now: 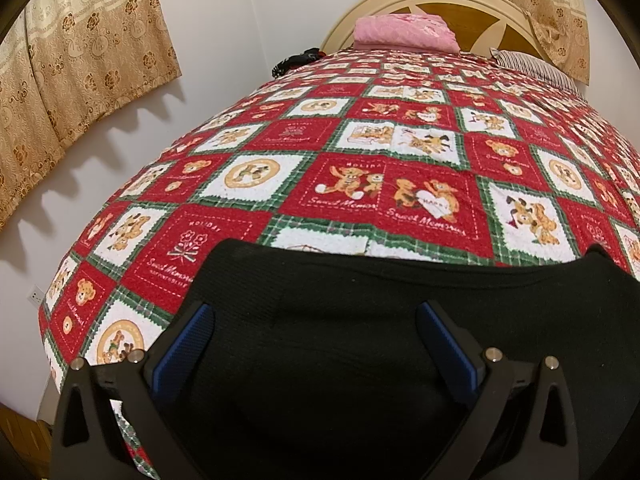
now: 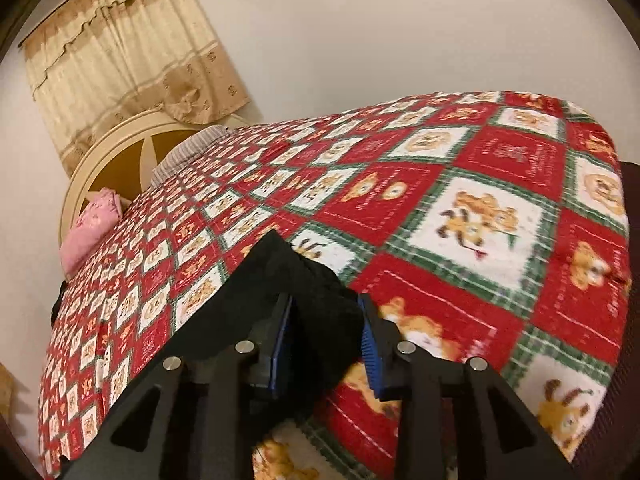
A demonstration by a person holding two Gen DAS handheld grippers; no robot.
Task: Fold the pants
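Pants [image 1: 340, 320], black, smooth, flat on teddy-bear quilt [image 1: 400, 184]

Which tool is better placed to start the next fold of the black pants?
Right, probably. The right tool already straddles a corner of the black pants; the left tool hangs wide open above flat cloth.

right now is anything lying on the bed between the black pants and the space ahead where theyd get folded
Nothing visible is. Ahead of the black pants the teddy-bear bedspread lies bare up to the pink folded cloth and striped pillow at the headboard. Both the left claw and right claw already have pants fabric between their fingers.
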